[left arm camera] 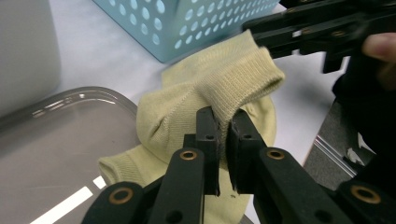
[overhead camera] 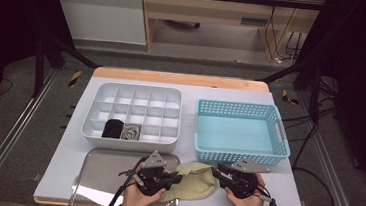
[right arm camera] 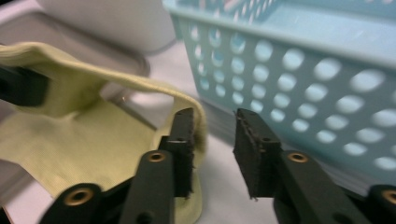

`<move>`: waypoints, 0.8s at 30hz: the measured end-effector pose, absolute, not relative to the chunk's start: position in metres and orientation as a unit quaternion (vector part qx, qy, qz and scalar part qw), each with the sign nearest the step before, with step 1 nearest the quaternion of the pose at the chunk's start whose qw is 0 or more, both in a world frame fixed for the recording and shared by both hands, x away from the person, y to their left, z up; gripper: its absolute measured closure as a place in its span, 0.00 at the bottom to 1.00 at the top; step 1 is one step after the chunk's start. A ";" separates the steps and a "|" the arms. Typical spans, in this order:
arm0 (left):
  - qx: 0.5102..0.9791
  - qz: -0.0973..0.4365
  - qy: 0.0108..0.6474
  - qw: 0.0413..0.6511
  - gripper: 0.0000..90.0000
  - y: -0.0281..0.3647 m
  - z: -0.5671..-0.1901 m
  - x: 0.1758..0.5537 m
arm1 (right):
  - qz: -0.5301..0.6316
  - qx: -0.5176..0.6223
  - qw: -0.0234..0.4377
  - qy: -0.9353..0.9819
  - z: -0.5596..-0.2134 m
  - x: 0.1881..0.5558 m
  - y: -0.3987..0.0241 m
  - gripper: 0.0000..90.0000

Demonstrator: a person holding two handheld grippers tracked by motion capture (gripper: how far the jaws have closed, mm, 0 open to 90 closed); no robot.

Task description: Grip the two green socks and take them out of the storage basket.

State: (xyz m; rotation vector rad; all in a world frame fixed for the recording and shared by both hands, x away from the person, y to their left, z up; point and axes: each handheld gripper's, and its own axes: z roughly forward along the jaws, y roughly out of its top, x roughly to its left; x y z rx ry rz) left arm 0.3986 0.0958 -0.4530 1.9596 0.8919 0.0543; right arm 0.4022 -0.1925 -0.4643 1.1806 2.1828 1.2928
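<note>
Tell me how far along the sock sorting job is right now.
Done: a black rolled sock and a grey one sit in the white divided organizer. In hand: the left gripper pinches the pale yellow-green sock; the right gripper is open at its edge. Left: rolling and stowing it.

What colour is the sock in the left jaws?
Pale yellow-green sock, ribbed at the cuff; clearest in the left gripper view.

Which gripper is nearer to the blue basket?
Right. The right gripper is just below the blue basket, at its front wall. The left gripper is farther left, beside the metal tray.
</note>
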 end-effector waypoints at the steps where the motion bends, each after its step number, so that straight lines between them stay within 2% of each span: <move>1: 0.800 0.025 0.365 0.475 0.92 0.096 -0.453 0.399 | 0.462 0.413 0.171 0.766 -0.461 0.399 -0.194 0.74; 5: 0.797 0.026 0.367 0.478 0.92 0.096 -0.452 0.400 | 0.479 0.393 0.178 0.764 -0.452 0.385 -0.195 0.74; 8: 0.795 0.025 0.370 0.480 0.91 0.097 -0.452 0.401 | 0.477 0.379 0.164 0.776 -0.452 0.378 -0.190 0.80; 15: 0.789 0.017 0.370 0.490 0.91 0.099 -0.449 0.401 | 0.442 0.377 0.148 0.800 -0.476 0.385 -0.174 0.71; 18: 0.787 0.020 0.369 0.493 0.90 0.100 -0.448 0.402 | 0.423 0.380 0.153 0.808 -0.483 0.388 -0.173 0.76; 22: 0.786 0.024 0.368 0.496 0.90 0.102 -0.447 0.402 | 0.417 0.378 0.160 0.811 -0.486 0.389 -0.174 0.94; 24: 0.785 0.024 0.369 0.497 0.90 0.103 -0.446 0.402 | 0.423 0.378 0.160 0.808 -0.482 0.388 -0.175 0.96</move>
